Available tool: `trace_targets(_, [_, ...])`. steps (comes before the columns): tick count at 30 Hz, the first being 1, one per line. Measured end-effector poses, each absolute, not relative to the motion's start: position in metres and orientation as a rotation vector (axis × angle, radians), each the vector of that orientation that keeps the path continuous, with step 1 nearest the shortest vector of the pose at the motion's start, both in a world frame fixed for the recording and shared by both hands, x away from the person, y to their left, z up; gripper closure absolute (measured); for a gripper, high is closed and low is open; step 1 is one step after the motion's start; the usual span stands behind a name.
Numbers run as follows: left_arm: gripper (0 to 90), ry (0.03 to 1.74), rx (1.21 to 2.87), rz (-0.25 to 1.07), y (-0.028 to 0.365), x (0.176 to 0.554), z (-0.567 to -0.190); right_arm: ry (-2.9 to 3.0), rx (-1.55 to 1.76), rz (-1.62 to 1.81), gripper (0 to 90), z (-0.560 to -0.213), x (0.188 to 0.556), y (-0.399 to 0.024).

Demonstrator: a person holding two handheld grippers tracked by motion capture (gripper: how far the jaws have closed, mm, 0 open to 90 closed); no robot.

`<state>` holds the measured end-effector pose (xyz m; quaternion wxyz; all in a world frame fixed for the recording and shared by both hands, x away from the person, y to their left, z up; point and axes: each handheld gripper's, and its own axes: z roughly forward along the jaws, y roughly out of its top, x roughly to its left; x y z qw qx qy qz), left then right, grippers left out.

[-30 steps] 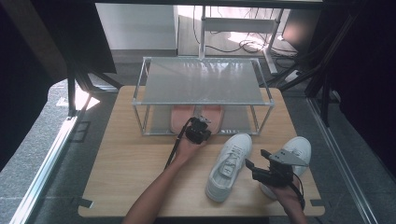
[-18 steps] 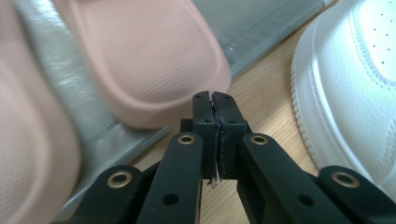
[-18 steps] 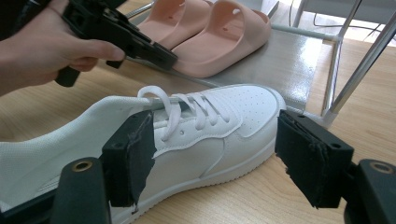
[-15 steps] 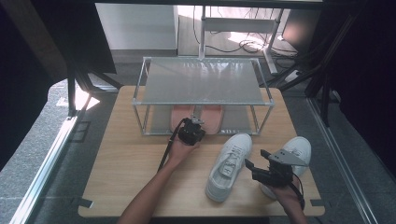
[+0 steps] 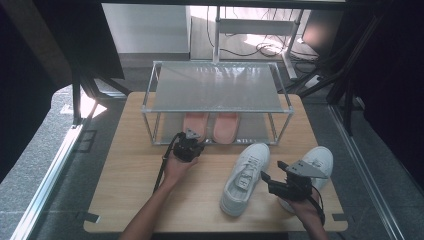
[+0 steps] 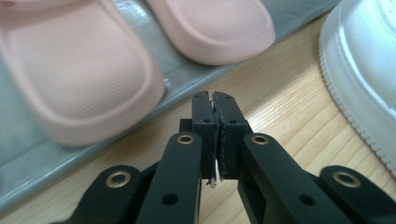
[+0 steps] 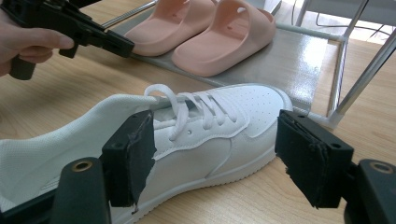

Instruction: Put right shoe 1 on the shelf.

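Shoes being sorted onto a low rack, one sneaker waiting between parted jaws

High view: the left gripper (image 5: 192,137) is hovering at the rack (image 5: 150,107) front by the pink slippers (image 5: 210,126) on its lower shelf, while the right gripper (image 5: 270,180) is sitting beside the near white sneaker (image 5: 245,177) on the tabletop (image 5: 130,190), a second sneaker (image 5: 320,159) behind it. Left gripper view: its jaws are pressing together, holding nothing, over pale wood near the matte, pebbled foam slipper (image 6: 84,70). Right gripper view: its jaws are standing wide apart, framing the smooth, laced sneaker (image 7: 205,126), likely lining up a grasp
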<state>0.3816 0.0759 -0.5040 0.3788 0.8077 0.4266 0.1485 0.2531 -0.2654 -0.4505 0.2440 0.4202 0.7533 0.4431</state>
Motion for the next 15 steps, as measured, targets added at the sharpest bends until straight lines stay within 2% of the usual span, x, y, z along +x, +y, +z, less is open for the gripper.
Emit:
trace_targets(6, [88.5, 1.127, 2.029, 0.391, 0.094, 0.379, -0.505, 2.056, 1.150, 1.210, 29.1, -0.451, 0.253, -0.265])
trace_targets(15, [87.9, 1.125, 2.043, 0.388, 0.096, 0.376, -0.509, 2.057, 1.150, 1.210, 29.1, -0.451, 0.253, -0.265])
